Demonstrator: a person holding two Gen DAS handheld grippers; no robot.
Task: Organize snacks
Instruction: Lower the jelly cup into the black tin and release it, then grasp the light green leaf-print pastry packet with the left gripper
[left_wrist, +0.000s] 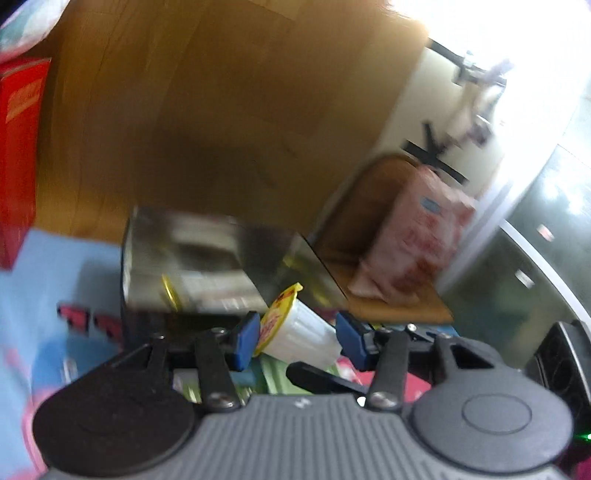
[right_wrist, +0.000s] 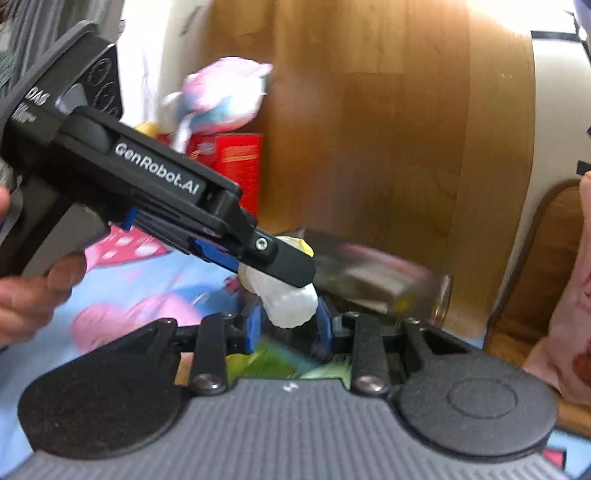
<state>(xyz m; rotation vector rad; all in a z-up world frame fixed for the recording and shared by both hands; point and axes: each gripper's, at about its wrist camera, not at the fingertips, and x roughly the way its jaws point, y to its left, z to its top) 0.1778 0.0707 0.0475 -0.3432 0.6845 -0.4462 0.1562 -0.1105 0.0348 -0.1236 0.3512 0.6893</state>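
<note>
Behind your hands runs a wood-panelled wall above a blue cartoon-print cloth, and both views are smeared, so read what follows with some caution. Your left gripper has its blue pads pressed on a small white ribbed jelly cup with a yellow foil lid, the lid end tipped toward ten o'clock and the base toward four o'clock. Your right gripper is clamped on the base of that same cup, seen in the right wrist view as a white lump between its pads, while the left tool's black finger crosses over it from ten o'clock. So both tongs are closed on one snack, held clear of the cloth. Just beyond the cup at twelve o'clock lies a shiny clear box that looks like the container for sorting; its contents are too blurred to name. Further out, a red carton stands at nine o'clock, and a pink snack bag leans against a wooden chair back at two o'clock. You appear to be mid-carry, or passing the cup between hands. Next, I judge, you should let one gripper go so the other alone steers the cup, then bring it over the box and release gently; squeeze lightly, since the thin cup may buckle or the foil may peel.
</note>
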